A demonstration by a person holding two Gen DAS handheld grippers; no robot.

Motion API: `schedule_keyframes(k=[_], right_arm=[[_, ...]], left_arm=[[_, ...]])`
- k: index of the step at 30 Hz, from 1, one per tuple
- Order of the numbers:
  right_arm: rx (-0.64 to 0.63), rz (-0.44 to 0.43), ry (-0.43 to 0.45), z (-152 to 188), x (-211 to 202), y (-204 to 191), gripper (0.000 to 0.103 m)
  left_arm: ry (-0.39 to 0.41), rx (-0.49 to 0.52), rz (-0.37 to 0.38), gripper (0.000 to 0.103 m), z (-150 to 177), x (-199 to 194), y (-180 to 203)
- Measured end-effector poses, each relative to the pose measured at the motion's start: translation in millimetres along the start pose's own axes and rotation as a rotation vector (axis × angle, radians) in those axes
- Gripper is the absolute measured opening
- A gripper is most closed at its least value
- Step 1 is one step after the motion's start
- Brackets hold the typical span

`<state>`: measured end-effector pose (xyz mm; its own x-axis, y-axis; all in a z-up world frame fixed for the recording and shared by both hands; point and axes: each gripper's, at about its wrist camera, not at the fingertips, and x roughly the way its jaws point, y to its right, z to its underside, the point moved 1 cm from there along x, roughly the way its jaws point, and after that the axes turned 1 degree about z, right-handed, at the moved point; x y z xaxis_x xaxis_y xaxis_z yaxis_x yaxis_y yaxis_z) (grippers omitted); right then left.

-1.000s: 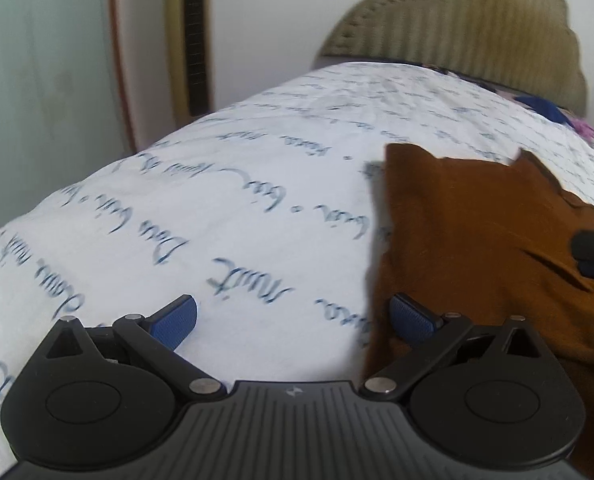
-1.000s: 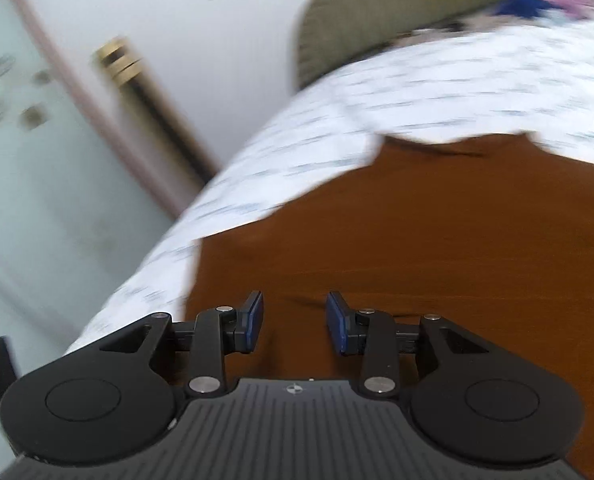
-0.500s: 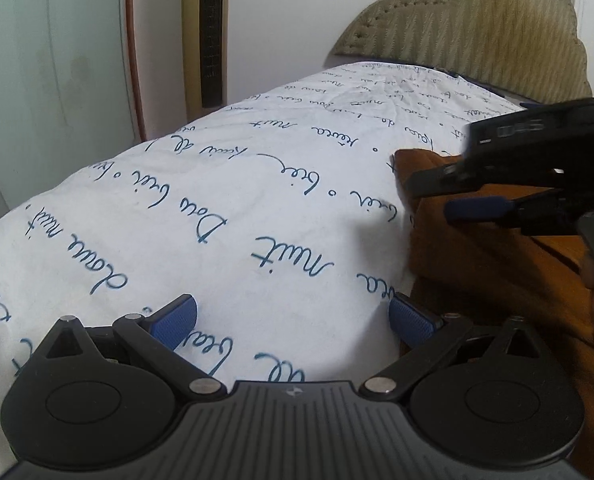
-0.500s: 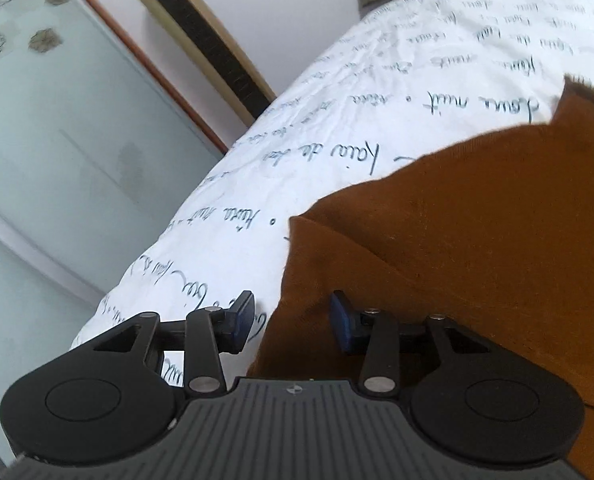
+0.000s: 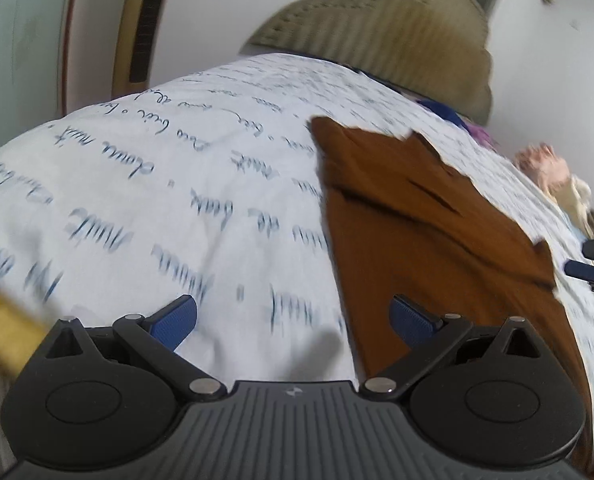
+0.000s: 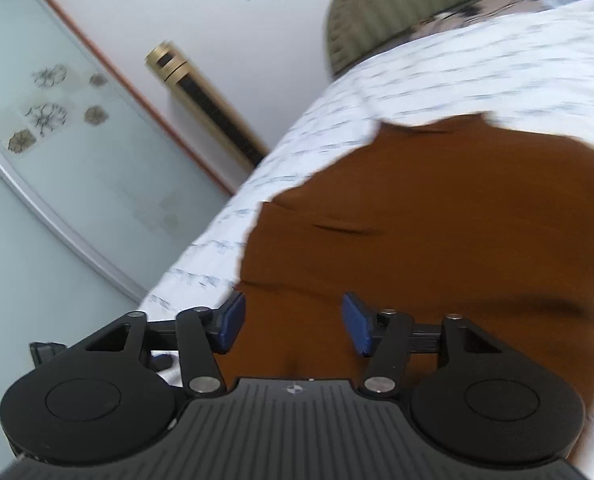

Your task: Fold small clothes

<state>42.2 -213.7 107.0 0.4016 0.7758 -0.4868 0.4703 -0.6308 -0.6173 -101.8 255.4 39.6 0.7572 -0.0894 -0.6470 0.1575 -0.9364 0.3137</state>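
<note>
The brown garment (image 5: pixel 437 232) lies on the script-printed bedsheet (image 5: pixel 177 200), its length running away toward the headboard (image 5: pixel 397 36). The right gripper (image 6: pixel 293 320) hovers directly over it, jaws opening and empty; the left gripper (image 5: pixel 293 320), wide open (holding nothing), straddles its left edge. Only the left view shows the folded flap.
</note>
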Motion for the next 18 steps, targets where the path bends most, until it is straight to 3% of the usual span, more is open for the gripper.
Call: schedule_keyframes(k=[4, 9, 13, 18], right_arm=[[0.053, 0.078, 0.05, 44.9, -66.8, 26.7, 0.061], [0.132, 0.105, 0.076, 101.3, -109.1, 49.1, 0.061], [0.191, 0.095, 0.098, 133.5, -123.0, 60.0, 0.061], [0.257, 0.047, 0.103, 160.0, -130.9, 72.6, 0.061]], left_arm=[[-0.051, 0.05, 0.042, 0.103, 27.9, -35.3, 10.9], [-0.095, 0.115, 0.156, 0.103, 54.3, -53.8, 37.0], [-0.135, 0.151, 0.243, 0.103, 73.0, -41.1, 58.4], [-0.183, 0.075, 0.306, 0.103, 85.9, -14.1, 58.4]])
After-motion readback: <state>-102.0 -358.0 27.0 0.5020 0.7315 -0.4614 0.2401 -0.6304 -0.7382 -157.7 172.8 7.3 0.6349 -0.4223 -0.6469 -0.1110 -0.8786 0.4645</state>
